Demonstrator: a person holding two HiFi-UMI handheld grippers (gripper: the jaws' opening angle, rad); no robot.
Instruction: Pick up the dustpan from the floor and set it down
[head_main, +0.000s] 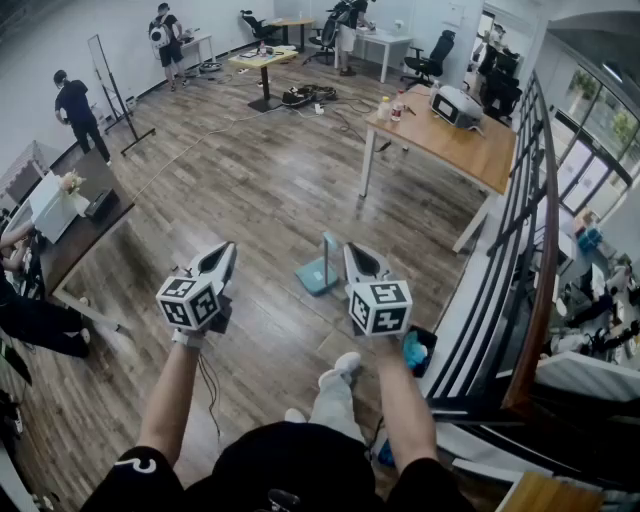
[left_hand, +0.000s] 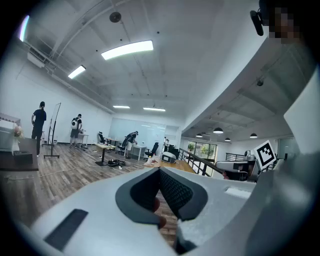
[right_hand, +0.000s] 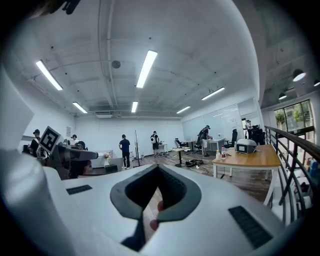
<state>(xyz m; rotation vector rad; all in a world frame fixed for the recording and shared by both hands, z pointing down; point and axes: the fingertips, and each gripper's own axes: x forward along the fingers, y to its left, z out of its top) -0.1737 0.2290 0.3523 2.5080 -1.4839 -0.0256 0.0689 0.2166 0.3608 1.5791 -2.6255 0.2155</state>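
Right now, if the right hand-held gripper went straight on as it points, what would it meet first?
Nothing near: the shut right hand-held gripper points about level, above the dustpan on the floor. The way looks free across the open room, though depth is unclear.

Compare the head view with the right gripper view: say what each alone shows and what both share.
Only the head view shows the dustpan on the floor, ahead of the left gripper and right gripper, nearer the right one, plus the person's arms. Only the right gripper view shows the ceiling lights and that the right gripper's jaws are shut on nothing. Both show the wooden table with a white device on it, and the railing.
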